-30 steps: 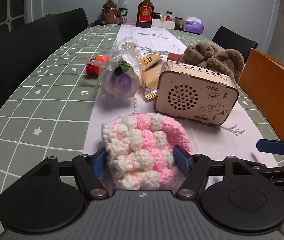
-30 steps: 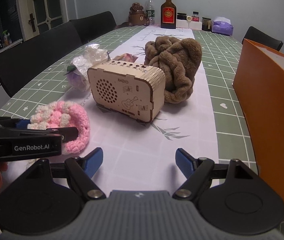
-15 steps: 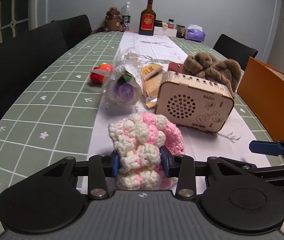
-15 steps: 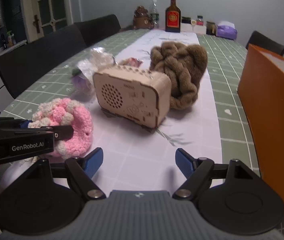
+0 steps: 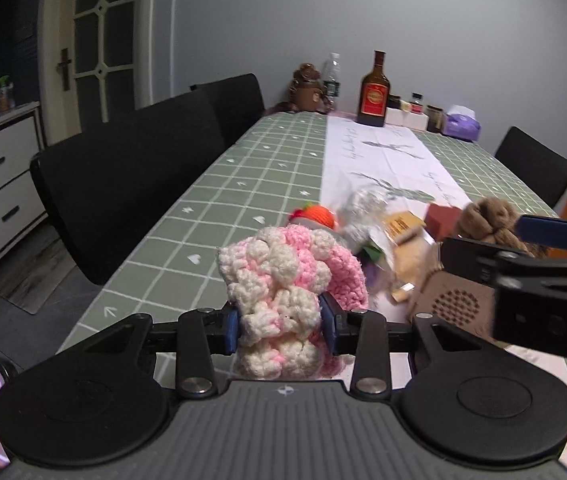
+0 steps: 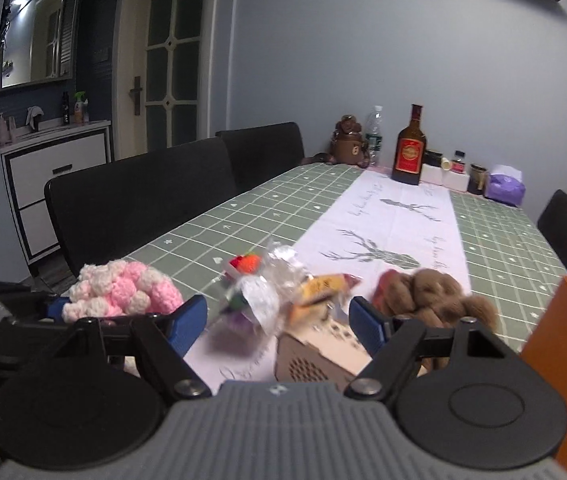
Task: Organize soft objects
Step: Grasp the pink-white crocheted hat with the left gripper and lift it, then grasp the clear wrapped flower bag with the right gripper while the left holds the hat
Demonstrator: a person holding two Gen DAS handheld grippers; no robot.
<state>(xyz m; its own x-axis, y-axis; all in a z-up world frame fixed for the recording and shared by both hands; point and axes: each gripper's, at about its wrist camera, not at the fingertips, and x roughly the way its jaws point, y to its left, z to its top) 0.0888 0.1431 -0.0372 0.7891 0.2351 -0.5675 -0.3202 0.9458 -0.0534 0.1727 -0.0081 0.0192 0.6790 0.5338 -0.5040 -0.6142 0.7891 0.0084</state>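
Crochet piece pinched for sorting.
My left hand-held gripper point(image 5: 279, 330) squeezes the crochet point(image 5: 283, 280) mid-bundle above the tabletop point(image 5: 243, 184); my right hand-held gripper point(image 6: 277, 320) hangs spread, free.

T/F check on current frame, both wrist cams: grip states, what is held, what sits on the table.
1. The left gripper is shut on the pink-and-white crochet piece. True.
2. The right gripper holds the brown plush. False: its jaws stand wide apart with nothing between them; the plush lies on the table beyond.
3. The wooden radio sits below the right gripper's fingers. True.
4. The brown bottle with a red label lies on its side. False: it stands upright at the far end of the table.
5. The orange box is to the left of the crochet piece. False: it is at the far right edge.
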